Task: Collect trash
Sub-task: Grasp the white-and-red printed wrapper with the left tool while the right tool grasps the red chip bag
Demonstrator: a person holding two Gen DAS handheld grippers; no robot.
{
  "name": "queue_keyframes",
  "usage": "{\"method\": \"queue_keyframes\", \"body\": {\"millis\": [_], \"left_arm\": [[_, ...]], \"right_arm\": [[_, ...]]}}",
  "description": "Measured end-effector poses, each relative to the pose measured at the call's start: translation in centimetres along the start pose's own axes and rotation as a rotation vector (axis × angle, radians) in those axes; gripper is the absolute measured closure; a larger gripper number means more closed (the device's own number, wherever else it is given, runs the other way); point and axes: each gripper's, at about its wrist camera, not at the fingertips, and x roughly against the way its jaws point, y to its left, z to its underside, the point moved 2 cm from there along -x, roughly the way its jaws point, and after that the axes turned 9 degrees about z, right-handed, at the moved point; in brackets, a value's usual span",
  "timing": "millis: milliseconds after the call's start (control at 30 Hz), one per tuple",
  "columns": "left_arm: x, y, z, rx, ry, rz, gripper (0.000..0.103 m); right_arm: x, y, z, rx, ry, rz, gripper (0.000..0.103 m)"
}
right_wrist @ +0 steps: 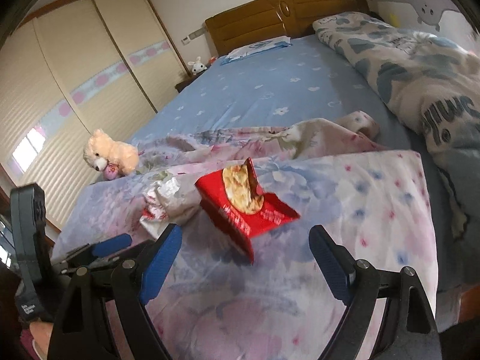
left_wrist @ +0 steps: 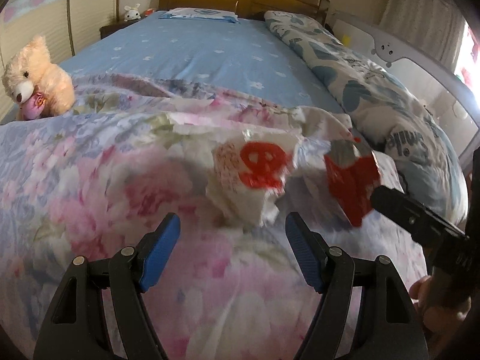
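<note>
- Step: the approach, nothing picked up yet. Both pieces of trash lie on the floral quilt (left_wrist: 99,162) at the near end of the bed (left_wrist: 192,57).
- My left gripper (left_wrist: 232,247) has its jaws wide apart and empty, aimed at the crumpled white wrapper with red print (left_wrist: 255,177), which lies just beyond the blue fingertips (left_wrist: 163,240).
- My right gripper (right_wrist: 244,258) is also wide open with nothing in it; the red snack bag (right_wrist: 240,207) sits just ahead, between the line of its jaws and not touching them.
- The white wrapper lies left of the red bag, the two just beside each other.
- Teddy bear (left_wrist: 36,78) at the far left edge and rolled blue-and-white blanket (right_wrist: 420,69) on the right: not trash, I leave them alone.
- Next, my guess: push each gripper forward and down until the pads straddle its wrapper, then close. The film is thin and crinkly, so I should catch a raised fold and not pinch the quilt along with it.
</note>
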Motion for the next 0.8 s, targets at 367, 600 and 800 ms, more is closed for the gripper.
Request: {"method": "queue_keyframes", "body": {"millis": [367,600,800], "left_arm": [[0.2,0.3,0.6,0.000,-0.001,0.064,0.093],[3.6,0.0,4.3,0.012,-0.001,0.069,0.094],[7.3,-1.1,7.8,0.011,0.006,0.075,0.096]], "right_arm": [[-0.8,0.2,0.3,-0.018,0.017,-0.028,0.078],[2.4,0.5,2.3,-0.041,0.005,-0.053,0.095],[6.0,0.6,5.4,-0.050,0.006,-0.079,0.095]]}}
